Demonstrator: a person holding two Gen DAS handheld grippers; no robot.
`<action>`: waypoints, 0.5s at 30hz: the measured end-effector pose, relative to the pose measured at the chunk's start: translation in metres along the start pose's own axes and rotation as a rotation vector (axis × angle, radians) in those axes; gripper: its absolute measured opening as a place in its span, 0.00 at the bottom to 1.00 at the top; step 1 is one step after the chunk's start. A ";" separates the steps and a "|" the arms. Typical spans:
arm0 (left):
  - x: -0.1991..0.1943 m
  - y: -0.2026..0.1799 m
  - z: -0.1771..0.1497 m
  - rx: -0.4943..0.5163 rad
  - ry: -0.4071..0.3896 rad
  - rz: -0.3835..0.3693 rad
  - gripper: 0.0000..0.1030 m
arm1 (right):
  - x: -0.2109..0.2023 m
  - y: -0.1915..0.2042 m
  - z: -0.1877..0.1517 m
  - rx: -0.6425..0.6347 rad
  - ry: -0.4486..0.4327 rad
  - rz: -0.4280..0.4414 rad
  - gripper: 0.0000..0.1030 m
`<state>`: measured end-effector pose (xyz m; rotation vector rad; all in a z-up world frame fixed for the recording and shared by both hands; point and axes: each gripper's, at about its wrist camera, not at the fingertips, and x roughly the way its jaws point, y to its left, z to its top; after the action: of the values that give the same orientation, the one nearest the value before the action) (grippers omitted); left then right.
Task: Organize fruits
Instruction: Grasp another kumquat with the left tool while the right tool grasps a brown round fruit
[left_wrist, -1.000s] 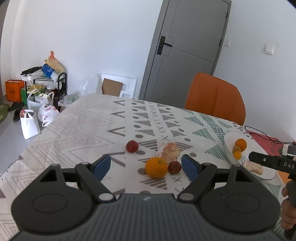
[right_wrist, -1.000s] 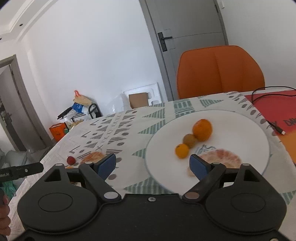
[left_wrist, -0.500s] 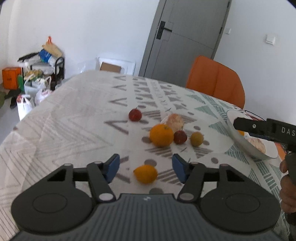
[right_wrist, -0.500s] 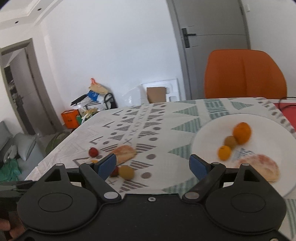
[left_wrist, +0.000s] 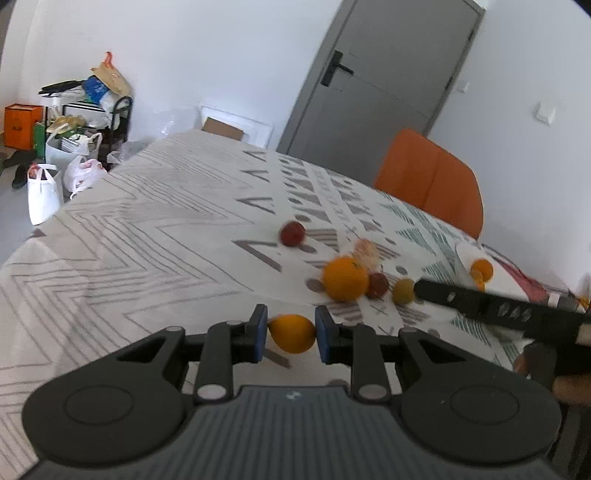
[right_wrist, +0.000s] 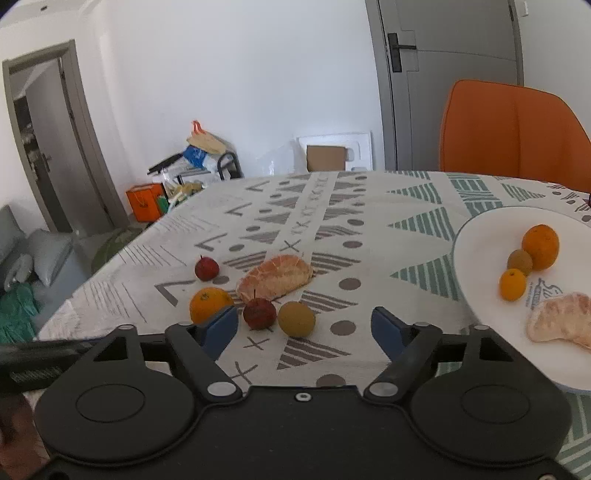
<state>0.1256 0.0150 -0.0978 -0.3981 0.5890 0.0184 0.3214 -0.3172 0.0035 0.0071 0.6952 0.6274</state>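
Left tool (left_wrist: 290, 334) pinches a small orange (left_wrist: 293, 332)

Its jaws have just been closing onto it. The plate (left_wrist: 466, 258) lies at two o'clock; the right tool (right_wrist: 304, 328), half-open and empty, hovers nearer.

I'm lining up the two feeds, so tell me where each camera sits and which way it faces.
Left wrist: on the left gripper, facing down across the patterned table; its fingers have just closed on a small orange.
Right wrist: on the right gripper, open, facing loose fruit and the white plate.
Shared: big orange, orange chair, grey door.
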 end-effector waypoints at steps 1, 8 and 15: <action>-0.002 0.002 0.002 -0.003 -0.008 0.002 0.25 | 0.003 0.001 -0.001 0.000 0.010 -0.004 0.68; -0.010 0.023 0.010 -0.039 -0.052 0.026 0.25 | 0.023 0.008 -0.006 -0.007 0.054 -0.035 0.50; -0.013 0.034 0.013 -0.057 -0.064 0.044 0.25 | 0.030 0.011 -0.001 -0.007 0.049 -0.045 0.47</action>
<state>0.1177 0.0523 -0.0933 -0.4384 0.5344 0.0901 0.3324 -0.2924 -0.0131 -0.0303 0.7385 0.5888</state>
